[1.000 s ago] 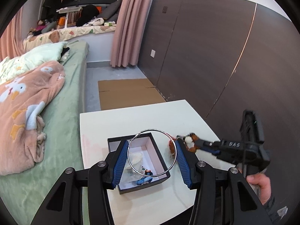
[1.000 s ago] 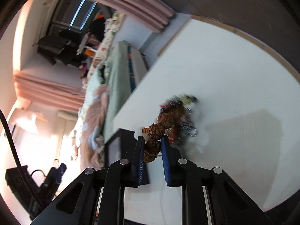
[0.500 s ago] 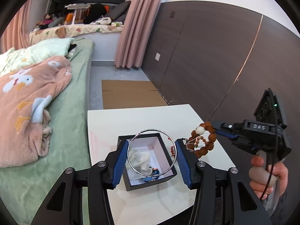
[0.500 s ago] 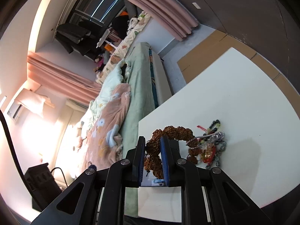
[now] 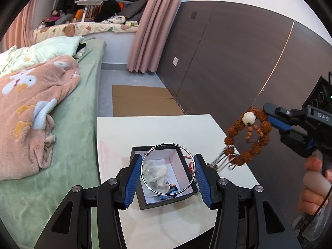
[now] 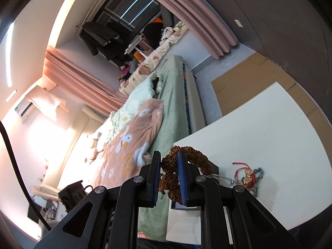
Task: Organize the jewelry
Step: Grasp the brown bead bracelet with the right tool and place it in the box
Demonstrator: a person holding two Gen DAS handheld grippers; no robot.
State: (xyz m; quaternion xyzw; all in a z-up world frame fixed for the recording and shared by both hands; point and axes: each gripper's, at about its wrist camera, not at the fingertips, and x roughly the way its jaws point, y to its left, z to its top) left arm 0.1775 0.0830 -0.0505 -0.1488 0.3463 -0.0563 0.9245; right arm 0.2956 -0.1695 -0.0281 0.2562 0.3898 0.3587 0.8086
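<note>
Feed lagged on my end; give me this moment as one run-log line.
left hand-held gripper: holds silver hoop over black box | right hand-held gripper: brown bead bracelet lifted off white table | red charm piece: on table

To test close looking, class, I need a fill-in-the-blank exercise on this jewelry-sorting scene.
1. The left gripper holds a silver ____ over the black box.
2. The right gripper is shut on a bracelet of brown ____.
3. The bracelet carries one ____ flower-shaped bead.
4. The box stands on a ____ table.

Missing words: hoop; beads; white; white
</note>
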